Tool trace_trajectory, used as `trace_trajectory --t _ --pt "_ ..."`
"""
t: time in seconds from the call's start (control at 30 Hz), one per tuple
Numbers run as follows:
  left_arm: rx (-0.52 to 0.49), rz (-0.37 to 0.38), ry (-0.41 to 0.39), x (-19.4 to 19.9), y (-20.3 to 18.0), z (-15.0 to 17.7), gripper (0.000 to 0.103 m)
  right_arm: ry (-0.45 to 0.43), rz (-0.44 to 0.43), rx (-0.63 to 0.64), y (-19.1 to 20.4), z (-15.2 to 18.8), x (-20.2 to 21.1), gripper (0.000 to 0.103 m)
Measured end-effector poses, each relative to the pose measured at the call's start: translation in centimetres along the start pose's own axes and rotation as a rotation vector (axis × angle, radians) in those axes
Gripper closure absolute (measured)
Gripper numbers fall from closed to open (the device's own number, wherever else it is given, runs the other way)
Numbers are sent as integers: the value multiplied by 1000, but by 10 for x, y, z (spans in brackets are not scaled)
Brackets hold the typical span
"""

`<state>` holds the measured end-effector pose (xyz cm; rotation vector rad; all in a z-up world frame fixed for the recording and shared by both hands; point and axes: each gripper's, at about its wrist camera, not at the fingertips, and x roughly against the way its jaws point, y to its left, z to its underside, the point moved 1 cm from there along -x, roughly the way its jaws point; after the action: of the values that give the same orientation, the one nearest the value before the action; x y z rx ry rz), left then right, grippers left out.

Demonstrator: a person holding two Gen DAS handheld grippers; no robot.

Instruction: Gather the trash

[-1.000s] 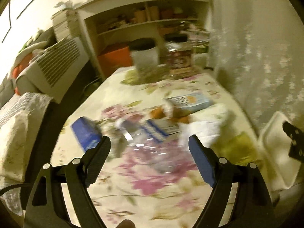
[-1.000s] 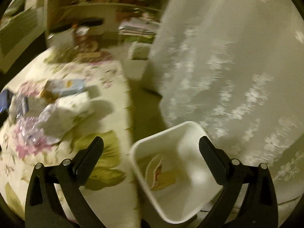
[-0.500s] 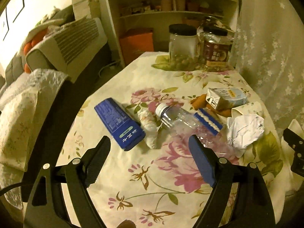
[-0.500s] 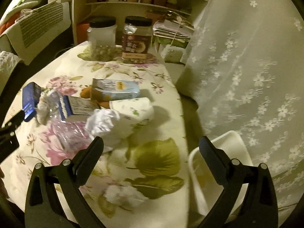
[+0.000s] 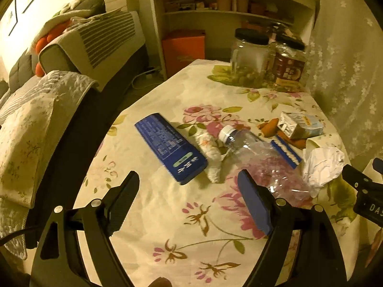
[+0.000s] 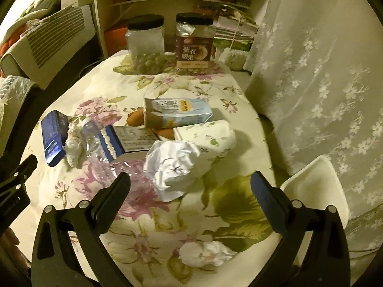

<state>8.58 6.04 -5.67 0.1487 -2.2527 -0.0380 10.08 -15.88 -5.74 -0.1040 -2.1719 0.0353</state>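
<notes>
Both the left gripper (image 5: 189, 196) and right gripper (image 6: 191, 191) are held with jaws wide and empty over the table (image 6: 153, 227), where trash such as the paper ball (image 6: 171, 165) and bottle (image 5: 258, 157) lies clustered, with the bin (image 6: 316, 186) kept beside the table edge, presumably for easy dropping.

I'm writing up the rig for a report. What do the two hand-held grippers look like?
Both look alike. The left hand-held gripper has a black forked frame with silver rivets, one black ribbed pad and one blue pad; a dark cable leaves its lower left. The right hand-held gripper has the same black frame, rivets, and black and blue pads. White letters mark its side in the left view.
</notes>
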Motion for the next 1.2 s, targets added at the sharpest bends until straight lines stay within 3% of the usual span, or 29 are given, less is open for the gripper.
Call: trace_trajectory --t 0.27,0.43,0.57,0.63,0.77,0.87,1.07,1.2 --pt "46 -55 39 -12 31 19 21 73 -84 -60 21 15 -13 7" --pt "75 -60 94 -21 53 48 21 98 -64 -36 42 43 -21 7" --pt "69 -55 120 -26 58 65 20 155 -103 -47 59 73 -27 7" --pt "58 -45 130 -29 56 73 13 165 -104 -25 70 88 -30 7" --pt "15 -41 126 -38 45 81 12 196 -91 22 85 110 -48 6" --pt "-15 -32 110 -47 32 84 12 98 -58 64 82 105 -50 7" --pt "-66 -4 77 -65 9 86 9 23 -32 -28 50 89 -65 7" --pt "-12 27 57 -78 6 80 6 -22 -62 -2 38 79 -75 7"
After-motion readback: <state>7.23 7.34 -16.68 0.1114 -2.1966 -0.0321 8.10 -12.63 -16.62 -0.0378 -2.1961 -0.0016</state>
